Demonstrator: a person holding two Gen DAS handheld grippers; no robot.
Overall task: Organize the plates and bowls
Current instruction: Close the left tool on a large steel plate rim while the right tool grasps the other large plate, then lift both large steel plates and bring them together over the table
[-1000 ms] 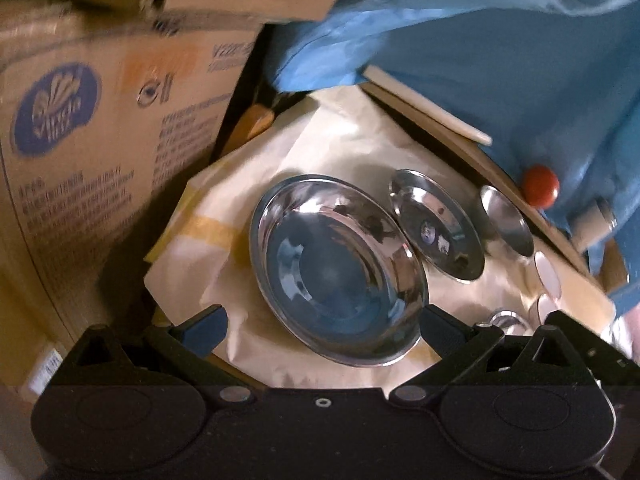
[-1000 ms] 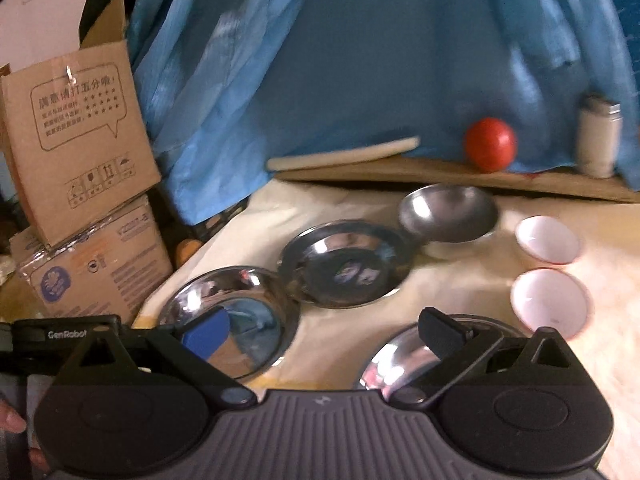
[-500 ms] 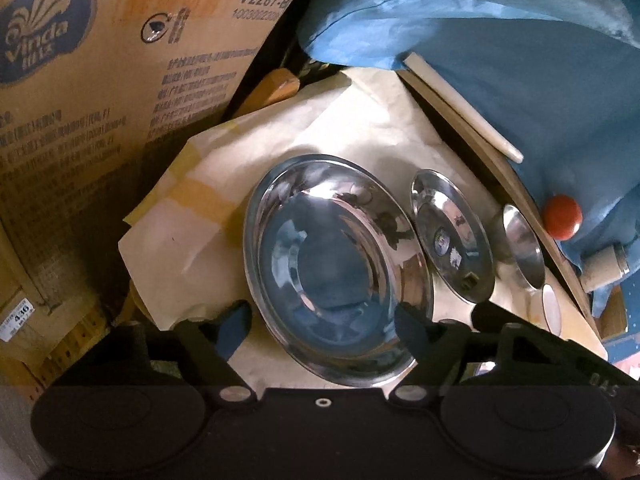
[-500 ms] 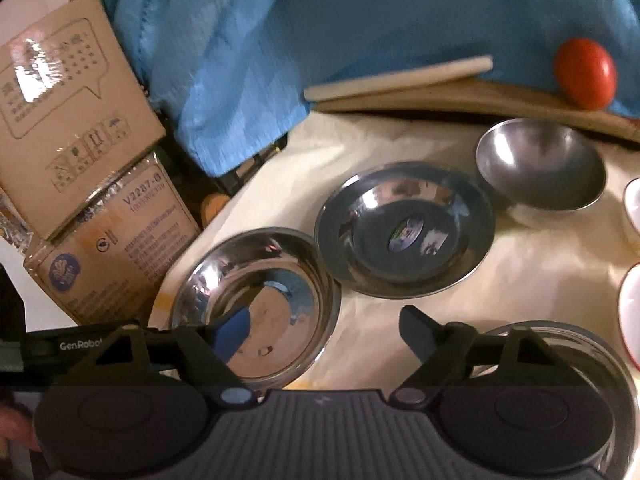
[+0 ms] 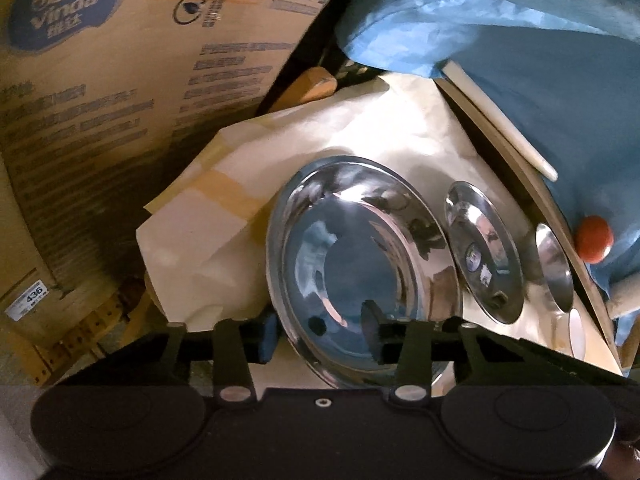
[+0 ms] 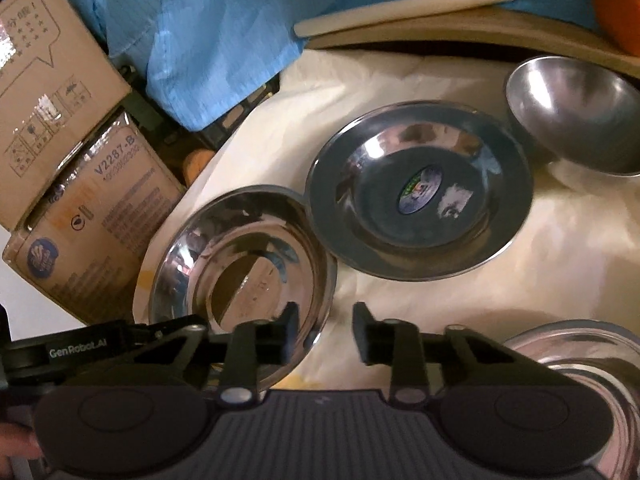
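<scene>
A large steel plate (image 5: 360,264) lies on the cream cloth, with a smaller steel plate (image 5: 484,252) and a steel bowl (image 5: 554,276) beyond it. My left gripper (image 5: 320,334) is open and straddles the large plate's near left rim, one finger outside it and one inside. In the right wrist view the same large plate (image 6: 240,272) is at lower left, the stickered plate (image 6: 420,196) in the middle, the bowl (image 6: 572,112) at upper right. My right gripper (image 6: 326,338) is open, straddling the large plate's right rim. Another steel dish (image 6: 580,360) sits at lower right.
Cardboard boxes (image 5: 100,120) stand close on the left. A blue cloth (image 5: 520,60) hangs behind the table. A pale wooden stick (image 6: 404,8) and an orange ball (image 5: 594,238) lie along the back. A white cup (image 5: 576,332) sits at far right.
Both grippers have moved forward and down onto the large plate. Both sets of fingers have narrowed from wide open, and each now has the plate's rim between them.
</scene>
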